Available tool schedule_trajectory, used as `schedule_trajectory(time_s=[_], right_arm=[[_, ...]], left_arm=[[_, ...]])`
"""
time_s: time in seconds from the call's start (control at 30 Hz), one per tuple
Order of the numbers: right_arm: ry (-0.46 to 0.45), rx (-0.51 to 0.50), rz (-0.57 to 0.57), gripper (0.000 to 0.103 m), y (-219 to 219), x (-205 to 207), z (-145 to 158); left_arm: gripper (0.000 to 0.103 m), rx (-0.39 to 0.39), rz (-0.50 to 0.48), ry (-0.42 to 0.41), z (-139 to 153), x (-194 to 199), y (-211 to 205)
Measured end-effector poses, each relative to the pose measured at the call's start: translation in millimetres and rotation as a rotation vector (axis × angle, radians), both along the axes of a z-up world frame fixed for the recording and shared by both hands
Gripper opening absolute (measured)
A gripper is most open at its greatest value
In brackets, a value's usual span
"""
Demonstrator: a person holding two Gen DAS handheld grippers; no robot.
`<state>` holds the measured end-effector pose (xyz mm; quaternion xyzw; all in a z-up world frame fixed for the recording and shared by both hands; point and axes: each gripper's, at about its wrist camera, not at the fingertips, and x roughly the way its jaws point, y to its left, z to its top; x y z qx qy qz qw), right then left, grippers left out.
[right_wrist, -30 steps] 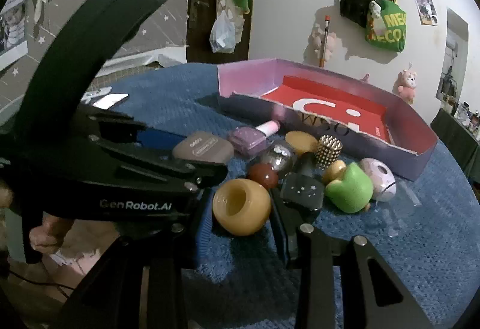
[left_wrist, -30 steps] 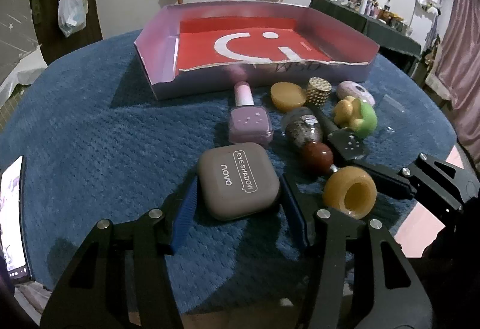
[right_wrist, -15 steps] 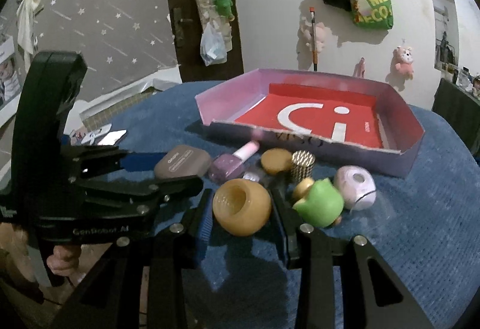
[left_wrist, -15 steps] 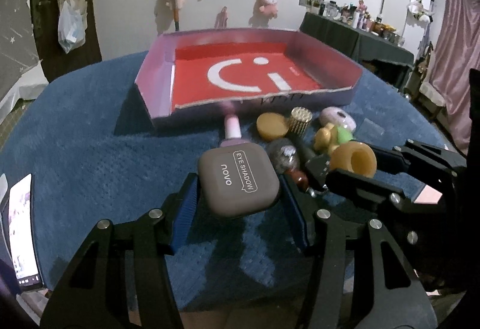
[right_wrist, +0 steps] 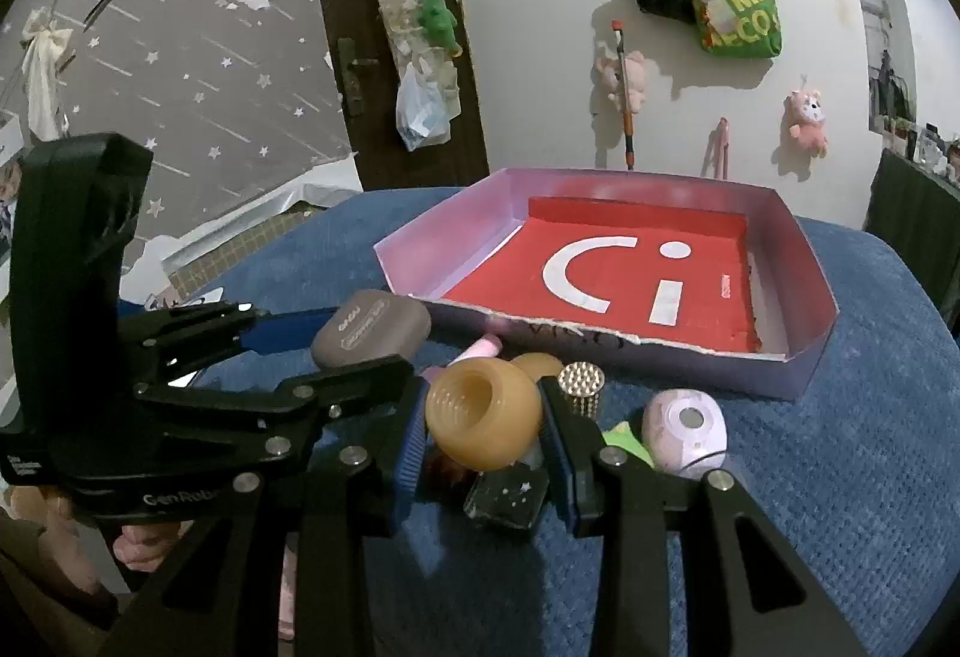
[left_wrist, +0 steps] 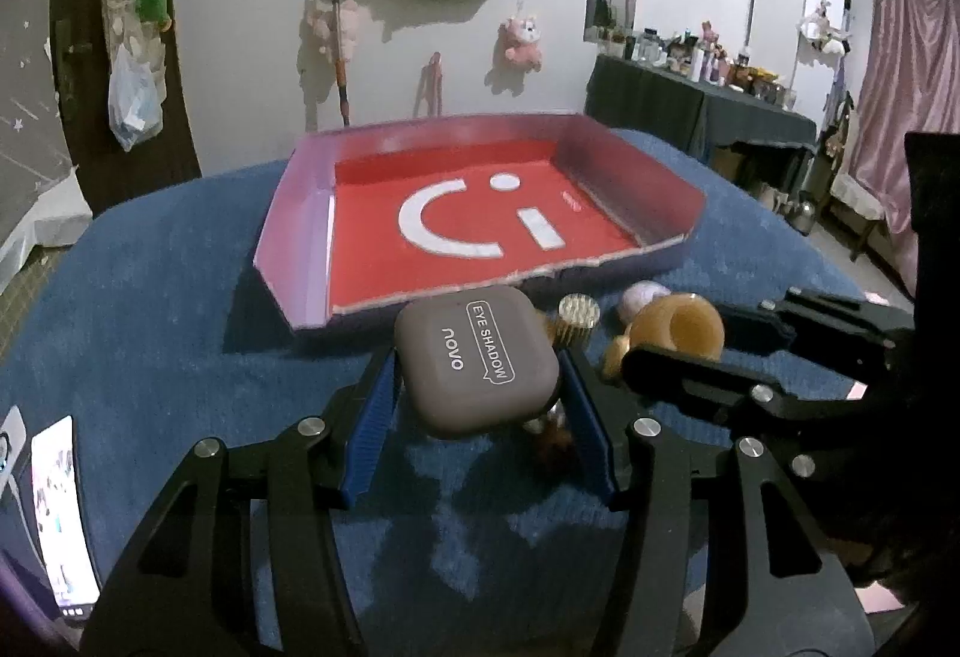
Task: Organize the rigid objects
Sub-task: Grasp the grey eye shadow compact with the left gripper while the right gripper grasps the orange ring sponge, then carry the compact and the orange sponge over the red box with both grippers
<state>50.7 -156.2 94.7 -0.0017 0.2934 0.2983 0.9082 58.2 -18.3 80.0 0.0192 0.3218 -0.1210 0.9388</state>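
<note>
My left gripper (left_wrist: 477, 393) is shut on a taupe eye shadow case (left_wrist: 474, 360), held above the blue cloth just in front of the red-floored cardboard tray (left_wrist: 300, 243). My right gripper (right_wrist: 483, 429) is shut on an amber ring-shaped cap (right_wrist: 483, 420), also lifted off the cloth. In the right wrist view the eye shadow case (right_wrist: 372, 330) and the left gripper (right_wrist: 336, 351) sit to the left of the cap; the tray (right_wrist: 798, 375) lies beyond. In the left wrist view the amber cap (left_wrist: 678, 327) shows at the right.
On the cloth before the tray lie a gold studded cap (right_wrist: 581, 384), a pale purple round case (right_wrist: 684, 432), a green toy (right_wrist: 627, 444), a black starred bottle (right_wrist: 507, 495) and a pink-capped polish bottle (right_wrist: 480, 348). A phone (left_wrist: 60, 507) lies at the left edge.
Both grippers have risen off the cloth with their objects, the eye shadow case and the amber cap, and moved toward the tray. The loose items stay on the cloth below.
</note>
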Motion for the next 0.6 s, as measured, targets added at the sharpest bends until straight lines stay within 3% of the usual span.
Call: schedule_trajectory(time_s=[0.6], right_arm=[[0.021, 0.055, -0.034, 0.039, -18, 8, 32]], left_arm=[[0.052, 0.001, 0.019, -0.065, 38, -3, -7]])
